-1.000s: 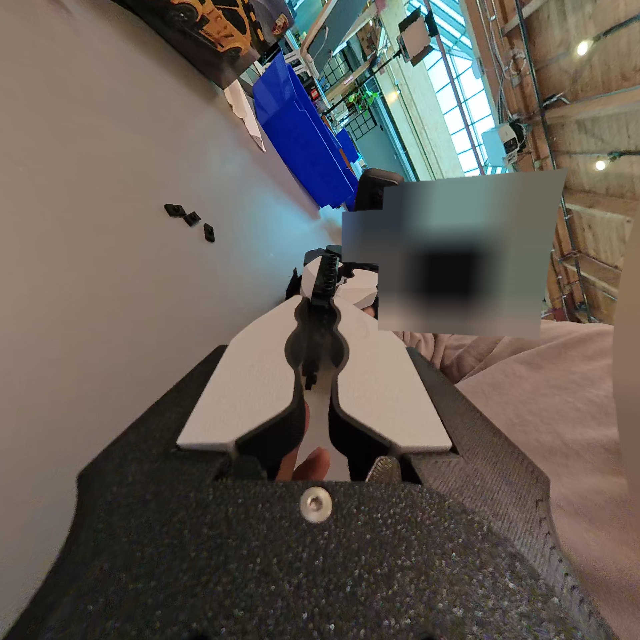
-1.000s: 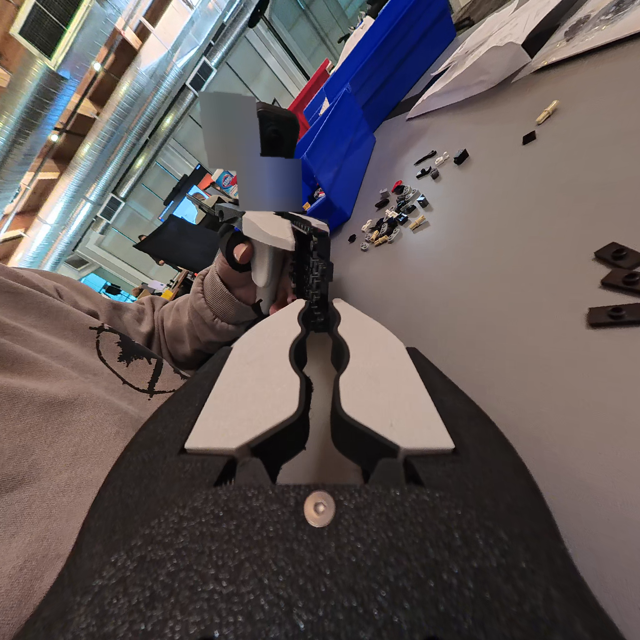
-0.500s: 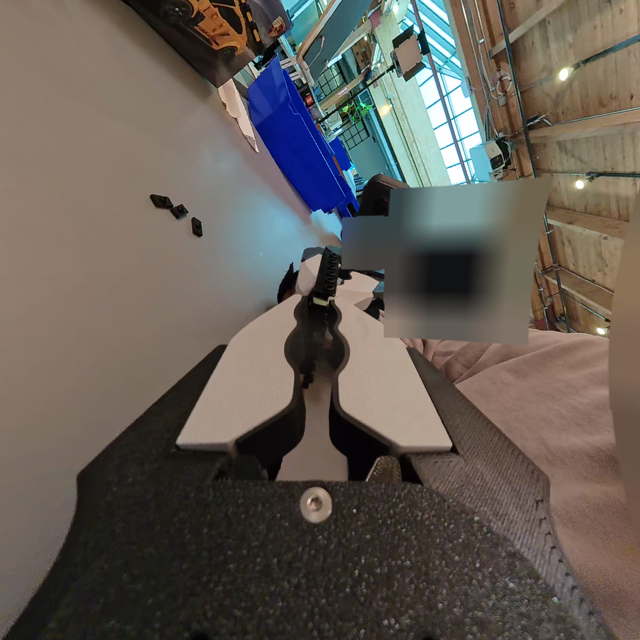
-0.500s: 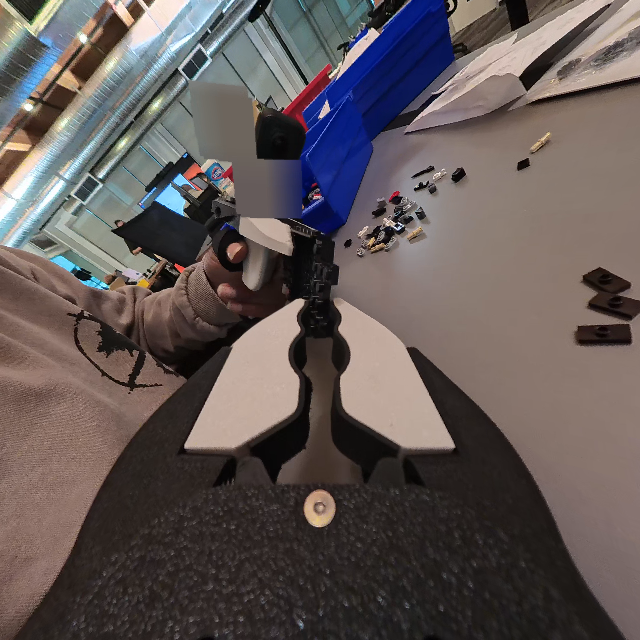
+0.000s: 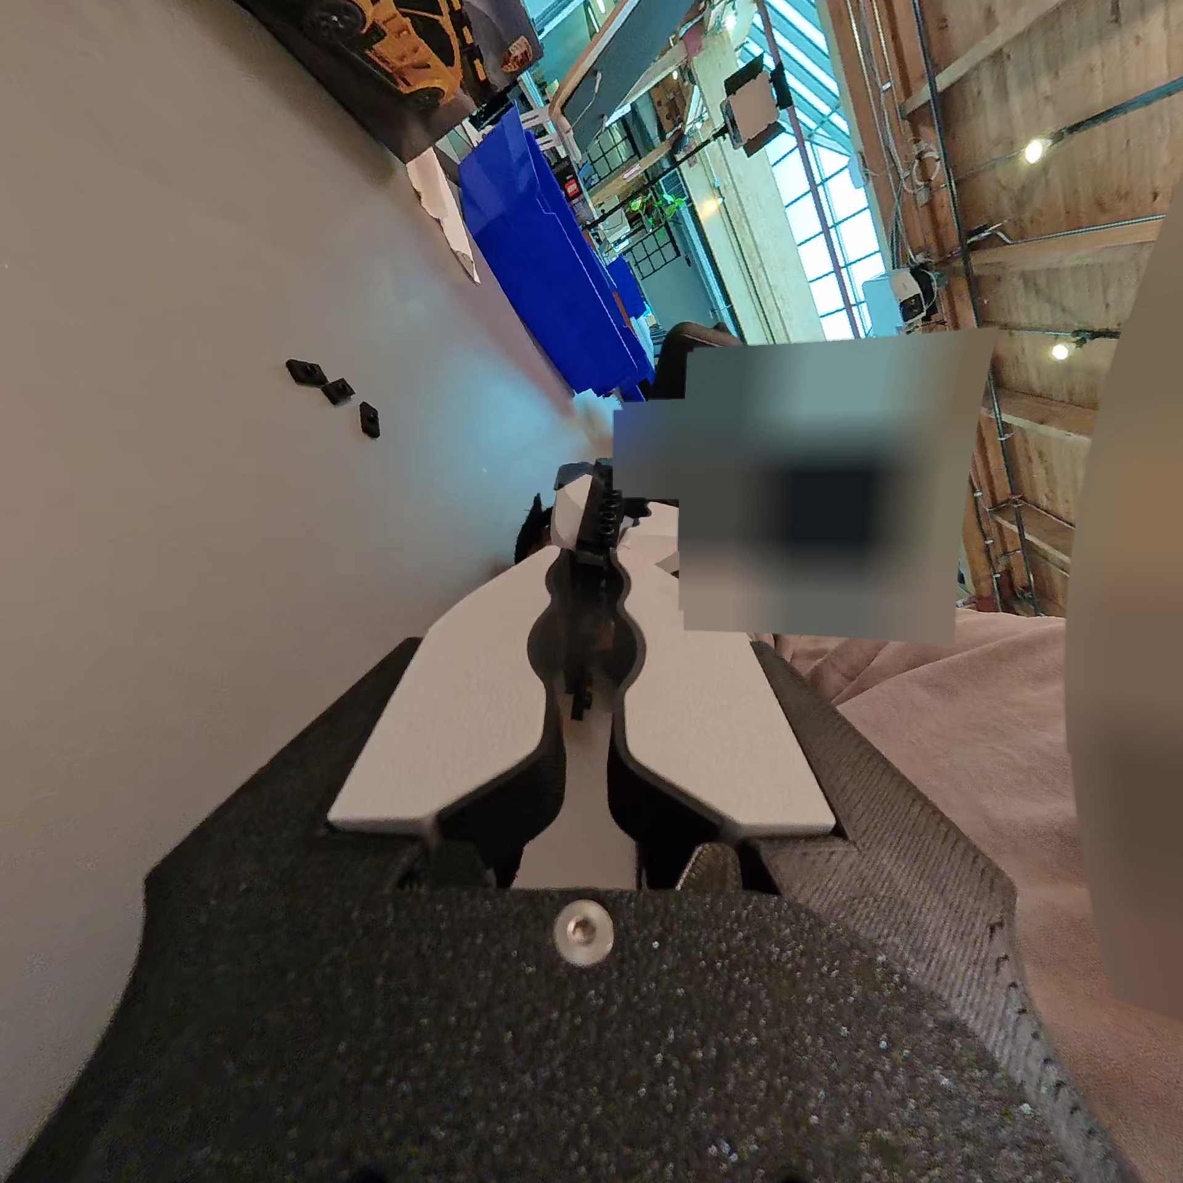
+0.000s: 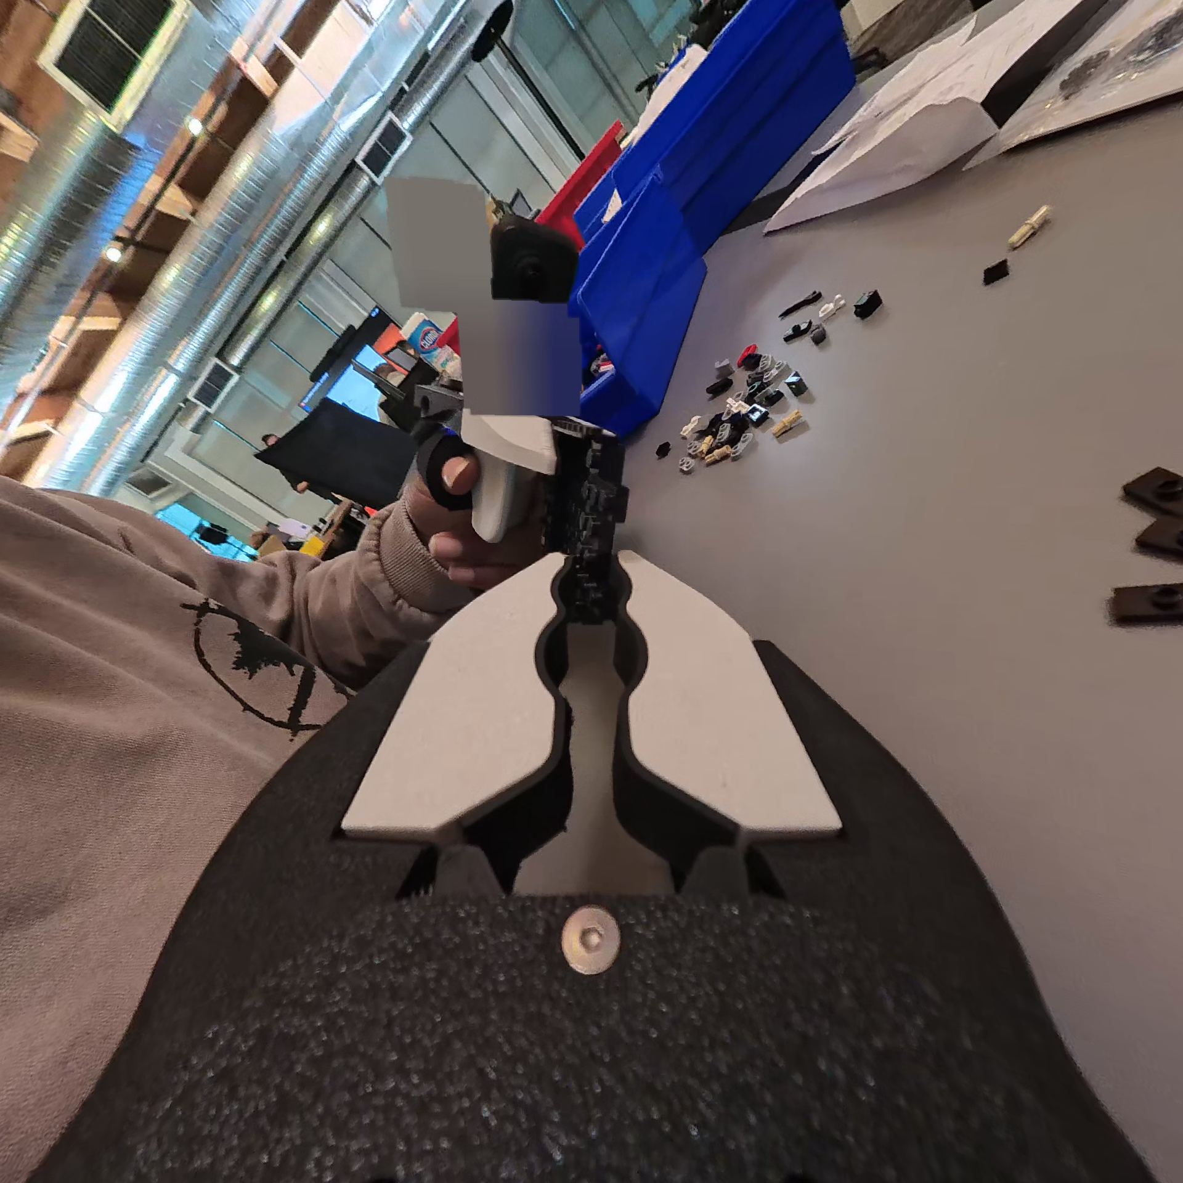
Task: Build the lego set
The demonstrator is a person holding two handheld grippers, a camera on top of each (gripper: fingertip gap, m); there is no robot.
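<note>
While we hold both tools tipped on their sides above the grey counter [image 6: 928,576], each view shows first a grainy black body with a silver screw, then two flat white fingers edged in wavy black rubber. Our left tongs [image 5: 586,566] are pinching one end of a black lego assembly [image 5: 598,512], a narrow, studded bar seen edge-on that runs down between the fingers. Our right tongs [image 6: 590,576] pinch the other end of that same assembly [image 6: 586,506], which from this side looks like a flat, knobbly black slab standing on edge in the air, off the counter.

Just past the slab in the right wrist view, the left hand [image 6: 461,531] wraps the handle of its tool, one fingertip through a black ring, the cuff of a beige sweatshirt sleeve [image 6: 346,576] behind it.

Farther out on the smooth counter lie three flat black plates [image 6: 1152,550], each with a single stud, well apart from a loose heap of small pieces [image 6: 742,416] in black, white, tan and red. Beyond those stand glossy blue plastic bins [image 6: 653,281] and white paper sheets [image 6: 896,147]. In the left wrist view a box [image 5: 410,57] printed with an orange car lies at the far edge.
</note>
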